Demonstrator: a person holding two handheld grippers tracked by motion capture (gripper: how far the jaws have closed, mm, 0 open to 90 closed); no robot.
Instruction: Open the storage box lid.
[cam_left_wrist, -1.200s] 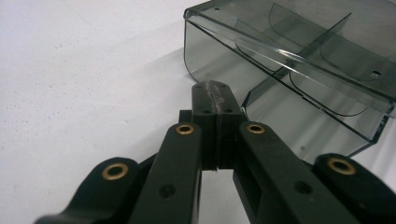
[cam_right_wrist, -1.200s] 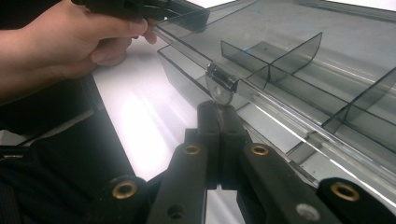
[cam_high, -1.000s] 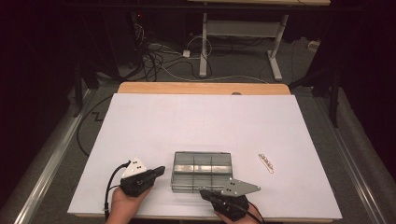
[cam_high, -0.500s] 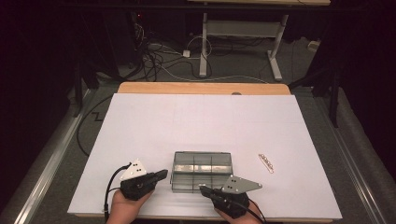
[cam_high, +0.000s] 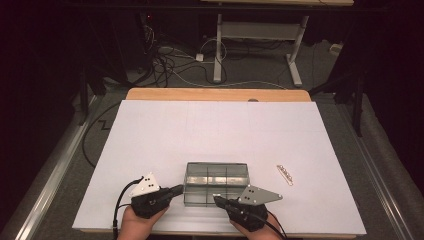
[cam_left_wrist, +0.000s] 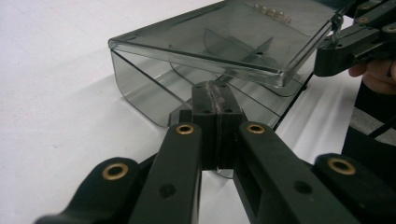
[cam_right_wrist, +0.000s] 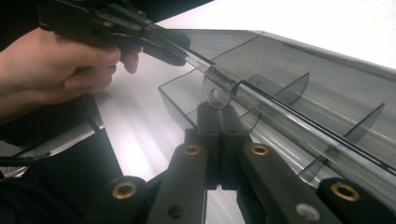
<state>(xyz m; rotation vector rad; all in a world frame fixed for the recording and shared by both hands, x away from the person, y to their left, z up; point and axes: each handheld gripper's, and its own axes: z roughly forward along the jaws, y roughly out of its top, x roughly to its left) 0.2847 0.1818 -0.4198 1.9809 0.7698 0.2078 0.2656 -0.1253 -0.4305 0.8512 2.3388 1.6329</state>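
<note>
Smoky clear plastic: the box (cam_high: 216, 183) sat near the table's (cam_high: 150, 135) front edge, its lid (cam_left_wrist: 224, 42) raised a crack. Both grippers kept their places from a second earlier, nothing shifting. The left gripper (cam_high: 176, 190) and right gripper (cam_high: 217, 199), jaws pressed together, each appeared to pinch a small tab at the front rim. A small strip (cam_high: 285, 174) lay to the right. Opening looked barely begun.

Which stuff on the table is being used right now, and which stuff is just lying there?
Being used:
- clear plastic box with dividers, lid partly lifted
- left gripper, jaws shut, at the box's left end
- right gripper, jaws shut, at the box's near edge

Just lying about:
- small pale strip to the right of the box
- white table cover
</note>
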